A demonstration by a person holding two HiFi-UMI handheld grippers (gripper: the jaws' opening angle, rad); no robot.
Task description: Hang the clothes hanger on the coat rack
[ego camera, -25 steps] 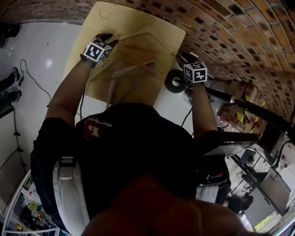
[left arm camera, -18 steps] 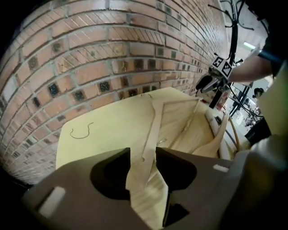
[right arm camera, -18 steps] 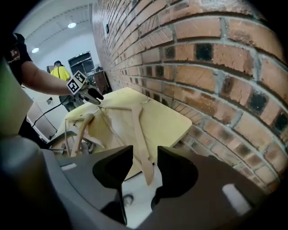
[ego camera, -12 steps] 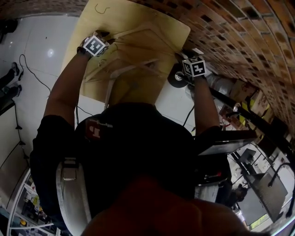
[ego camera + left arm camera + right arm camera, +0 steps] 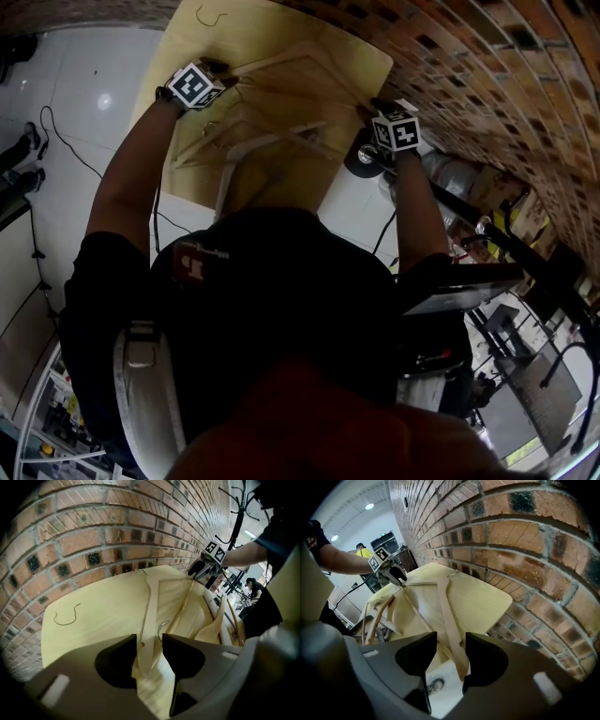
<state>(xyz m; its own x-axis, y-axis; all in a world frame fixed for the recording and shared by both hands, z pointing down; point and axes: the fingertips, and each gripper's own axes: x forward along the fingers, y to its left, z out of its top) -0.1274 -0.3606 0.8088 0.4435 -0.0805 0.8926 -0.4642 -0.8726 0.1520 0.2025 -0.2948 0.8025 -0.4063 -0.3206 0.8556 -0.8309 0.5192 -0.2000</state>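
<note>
The step in hand looks like the pick-up. The hanger (image 5: 151, 602) lies flat on the bench (image 5: 98, 602), its hook towards the brick wall (image 5: 117, 522) on the far side, and nothing is lifted yet. The left hand-held gripper (image 5: 150, 641) is released, its jaws standing wide astride the hanger's left arm end without clamping it. The right hand-held gripper (image 5: 451, 641) is released too, with the right arm end between its jaws. That right end appears to poke out past the bench's right edge, over the floor (image 5: 440, 672). The next move probably calls for both to close on the wood and lift together, keeping the hanger level, then carry it right to the coat rack (image 5: 236, 515), which stands well apart from the bench. Room is tight on the far side, where the wall runs close along the bench. Other hangers (image 5: 213, 625) lie just beside this one on the near side and could snag. A loose wire hook (image 5: 68, 616) lies to the left, well clear. Upwards and to the right looks open.
</note>
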